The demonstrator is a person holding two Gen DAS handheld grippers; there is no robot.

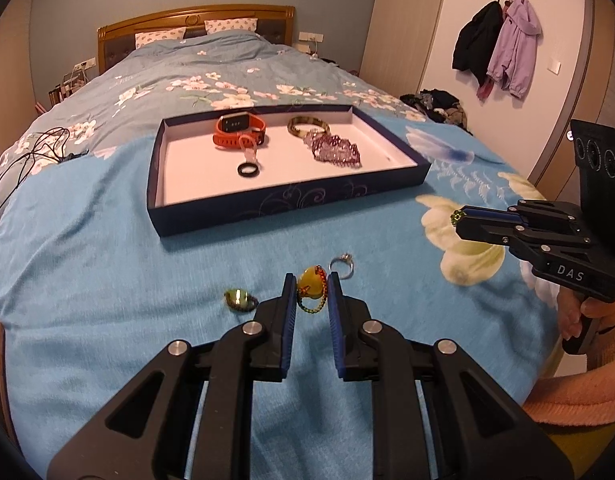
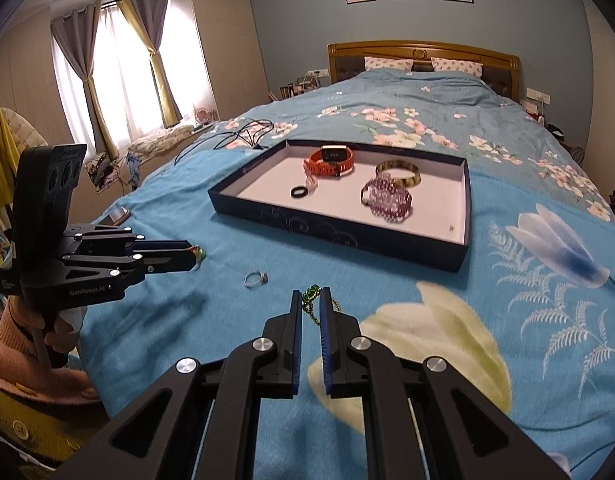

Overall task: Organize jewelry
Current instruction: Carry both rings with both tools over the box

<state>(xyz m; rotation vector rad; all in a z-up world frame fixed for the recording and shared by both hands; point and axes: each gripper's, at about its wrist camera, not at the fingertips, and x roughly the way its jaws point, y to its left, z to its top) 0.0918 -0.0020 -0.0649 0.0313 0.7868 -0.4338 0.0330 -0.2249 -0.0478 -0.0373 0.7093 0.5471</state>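
Here, you hold a two-finger gripper in each hand over a bed covered by a blue floral blanket [image 1: 107,280], and both already carry something. Your right gripper [image 2: 311,300] has its jaws closed on a small green-stone pendant [image 2: 310,293], whose thin gold chain hangs down between and beside the pads. Your left gripper [image 1: 312,285] is pinched on a yellow pendant [image 1: 310,280] with a red-and-green braided cord looping below it.

The relation that matters is where the dark blue tray [image 2: 347,236] lies from those jaws. It sits straight ahead, farther up the bed, its long side running left to right across your path. From the right gripper the tray's near wall is just beyond the tips and slightly to the right; from the left gripper it is well ahead. So your right hand looks the nearer one to drop off first.

Inside the tray, an orange watch [image 2: 331,160] sits at the far left, a black ring [image 2: 299,191] nearer, and a mottled bangle [image 2: 398,171] and a purple beaded bracelet [image 2: 387,199] at centre right. The near right corner looks bare.

Two pieces rest loose on the blanket: a silver ring [image 1: 341,265] just beyond the left tips, and a green ring [image 1: 238,299] to their left.
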